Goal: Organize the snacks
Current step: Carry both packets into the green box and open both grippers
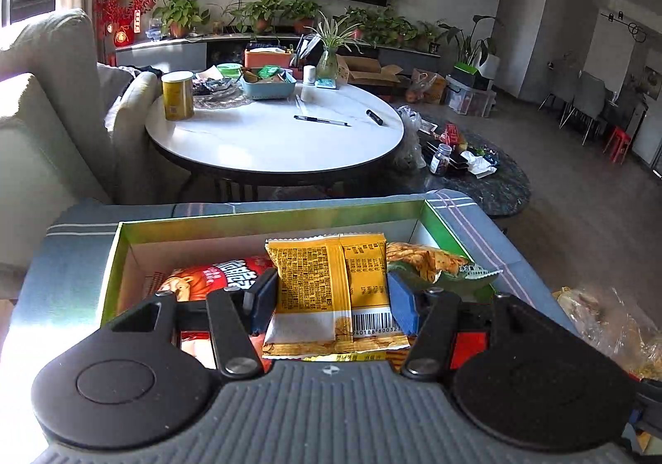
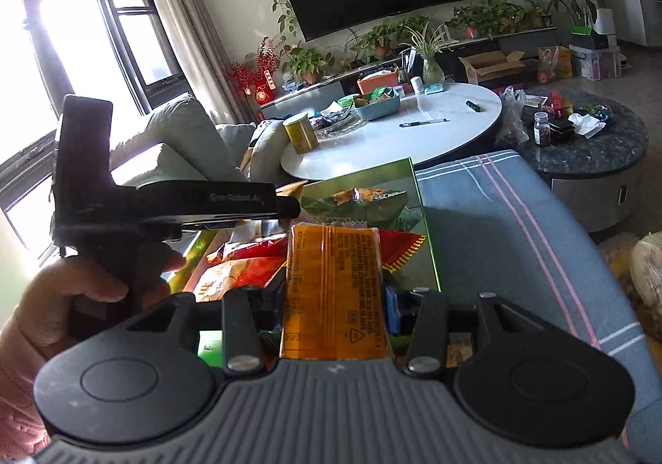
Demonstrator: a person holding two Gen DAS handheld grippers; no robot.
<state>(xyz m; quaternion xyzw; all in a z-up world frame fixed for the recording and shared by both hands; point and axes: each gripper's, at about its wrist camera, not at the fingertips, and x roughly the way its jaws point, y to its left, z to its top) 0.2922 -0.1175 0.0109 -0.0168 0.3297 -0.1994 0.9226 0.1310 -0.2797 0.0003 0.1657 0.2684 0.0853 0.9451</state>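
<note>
Cloth (image 1: pixel 467 215), grey-blue with pale stripes, covers the surface under my work, and on it sits the green box (image 1: pixel 265 217), open on top. Beyond stands the white table (image 1: pixel 265 141) with a yellow can (image 1: pixel 178 95) and a pen (image 1: pixel 320 120). Inside the box lie a red bag (image 1: pixel 215 273) at the left and a green bag (image 1: pixel 430 261) at the right. My left gripper (image 1: pixel 331 298) is clamped on a yellow packet (image 1: pixel 327 290), held above the box with its barcode end towards the camera. My right gripper (image 2: pixel 335 298) grips an orange packet (image 2: pixel 335 290) over the box's right wall. My left hand (image 2: pixel 82 298) shows in the right wrist view, wrapped around its gripper's handle.
</note>
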